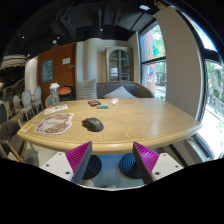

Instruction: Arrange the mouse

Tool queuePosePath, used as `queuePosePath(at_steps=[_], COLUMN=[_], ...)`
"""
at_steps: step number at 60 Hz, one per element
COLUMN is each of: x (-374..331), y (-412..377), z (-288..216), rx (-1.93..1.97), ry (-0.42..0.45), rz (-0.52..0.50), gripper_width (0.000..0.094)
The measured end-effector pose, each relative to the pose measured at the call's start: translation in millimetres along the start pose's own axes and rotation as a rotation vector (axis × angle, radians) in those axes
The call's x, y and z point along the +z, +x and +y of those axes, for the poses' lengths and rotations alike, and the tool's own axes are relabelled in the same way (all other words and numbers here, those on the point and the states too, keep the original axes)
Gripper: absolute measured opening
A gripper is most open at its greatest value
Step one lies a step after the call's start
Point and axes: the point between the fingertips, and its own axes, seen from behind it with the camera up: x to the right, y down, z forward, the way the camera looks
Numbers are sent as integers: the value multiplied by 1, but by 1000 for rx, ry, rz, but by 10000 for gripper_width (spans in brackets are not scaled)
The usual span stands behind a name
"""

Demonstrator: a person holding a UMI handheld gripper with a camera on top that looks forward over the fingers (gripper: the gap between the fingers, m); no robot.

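Observation:
A dark computer mouse (92, 124) lies on the light wooden table (130, 120), beyond my fingers and a little left of the gap between them. A patterned mouse mat (54, 123) lies flat on the table to the left of the mouse, a short gap between them. My gripper (112, 160) is held back from the table's near edge, open, with nothing between the two magenta pads (78, 157).
A few small items (98, 103) lie at the far side of the table, with a white box (57, 107) at the far left. Chairs (16, 108) stand along the left. A sofa (122, 91) is beyond the table. Large windows (152, 58) are on the right.

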Motion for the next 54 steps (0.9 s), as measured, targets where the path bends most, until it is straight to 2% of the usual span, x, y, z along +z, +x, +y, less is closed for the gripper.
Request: queuePosePath(at_steps=[7, 17, 28, 43, 54], x=[23, 93, 160, 218, 264], y=[-17, -75, -68, -73, -55], z=[7, -7, -18, -51, -63], rx=[1, -25, -83, -161, -186], ry=[-33, -44, -66, -115, -180], rz=[-63, -101, -8, 5, 88], gripper_width=[845, 843, 841, 820, 739])
